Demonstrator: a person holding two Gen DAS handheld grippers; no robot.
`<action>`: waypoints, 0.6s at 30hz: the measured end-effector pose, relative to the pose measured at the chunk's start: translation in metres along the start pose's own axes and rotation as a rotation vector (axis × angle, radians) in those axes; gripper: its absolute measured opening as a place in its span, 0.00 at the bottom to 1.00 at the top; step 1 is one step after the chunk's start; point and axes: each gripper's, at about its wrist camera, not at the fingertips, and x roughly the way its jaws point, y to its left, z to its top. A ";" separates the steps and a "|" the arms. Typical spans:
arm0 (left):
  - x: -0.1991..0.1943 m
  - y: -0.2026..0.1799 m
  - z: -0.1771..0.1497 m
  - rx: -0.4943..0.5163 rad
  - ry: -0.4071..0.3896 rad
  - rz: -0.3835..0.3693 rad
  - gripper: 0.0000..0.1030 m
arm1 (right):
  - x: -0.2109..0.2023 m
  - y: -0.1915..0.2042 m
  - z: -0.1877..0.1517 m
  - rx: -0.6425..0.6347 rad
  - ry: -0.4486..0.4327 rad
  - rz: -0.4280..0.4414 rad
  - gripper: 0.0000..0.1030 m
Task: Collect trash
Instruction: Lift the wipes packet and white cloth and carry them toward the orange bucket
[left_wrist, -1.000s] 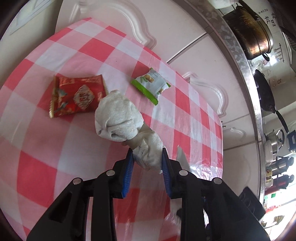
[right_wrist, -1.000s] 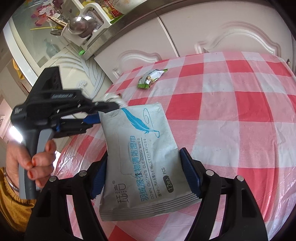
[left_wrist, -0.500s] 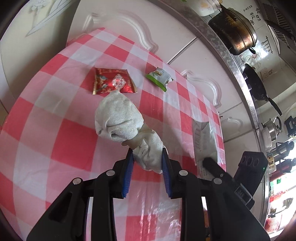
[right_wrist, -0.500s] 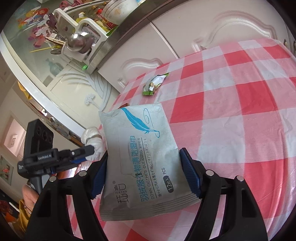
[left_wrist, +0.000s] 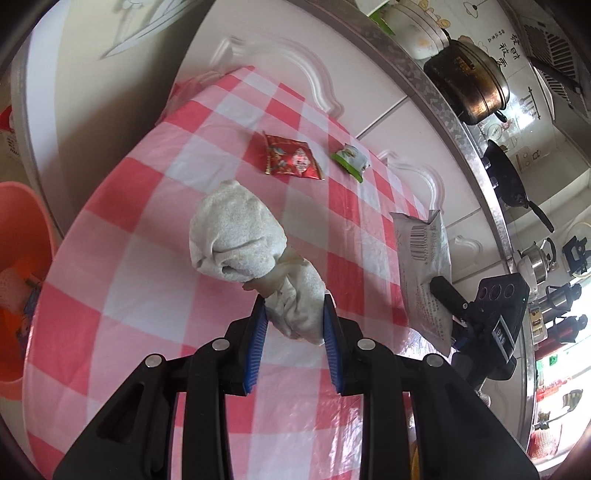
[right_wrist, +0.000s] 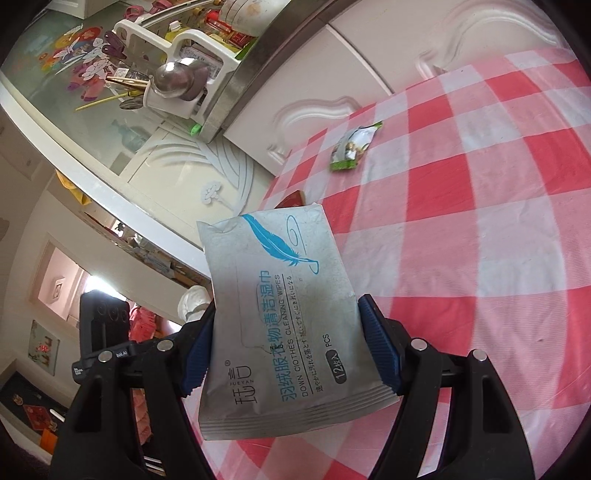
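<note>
1. 2 tools are in view: the left tool (left_wrist: 293, 321) and the right tool (right_wrist: 291, 343), each with 2 blue-padded fingers.
2. 4 pieces of trash can be counted: 1 white wad of paper towel (left_wrist: 243, 236), 1 wet-wipes pack (right_wrist: 280, 317), 1 red snack wrapper (left_wrist: 291, 160) and 1 green-and-white wrapper (left_wrist: 351, 157).
3. The left tool is closed tight on the twisted lower end of the wad of paper towel, held above the tabletop (left_wrist: 147, 229), which is covered in a red-and-white check.
4. The wad's long axis runs along the tool's fingers and away from them, its bulkier end farthest out and leaning to the left of the left wrist view.
5. The right tool is about half spread and clamps the wet-wipes pack by its 2 long edges, off the tabletop.
6. The pack's long axis points away from the tool, with the printed blue feather at the far end and the sealed seam nearest the camera.
7. The 2 wrappers lie flat on the far part of the tabletop, near each other but apart, close to the white cabinet doors (left_wrist: 258, 48).
8. 1 orange bin (left_wrist: 18, 266) stands beside the tabletop at the left edge of the left wrist view; it holds some scraps, too small to tell apart.
</note>
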 end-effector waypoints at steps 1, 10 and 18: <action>-0.003 0.005 -0.002 -0.008 -0.001 -0.003 0.30 | 0.002 0.002 -0.001 0.006 0.003 0.009 0.71; -0.025 0.041 -0.012 -0.048 -0.016 -0.006 0.30 | 0.020 0.013 -0.008 0.097 0.041 0.129 0.71; -0.051 0.069 -0.020 -0.080 -0.046 -0.004 0.30 | 0.045 0.045 -0.019 0.101 0.097 0.166 0.71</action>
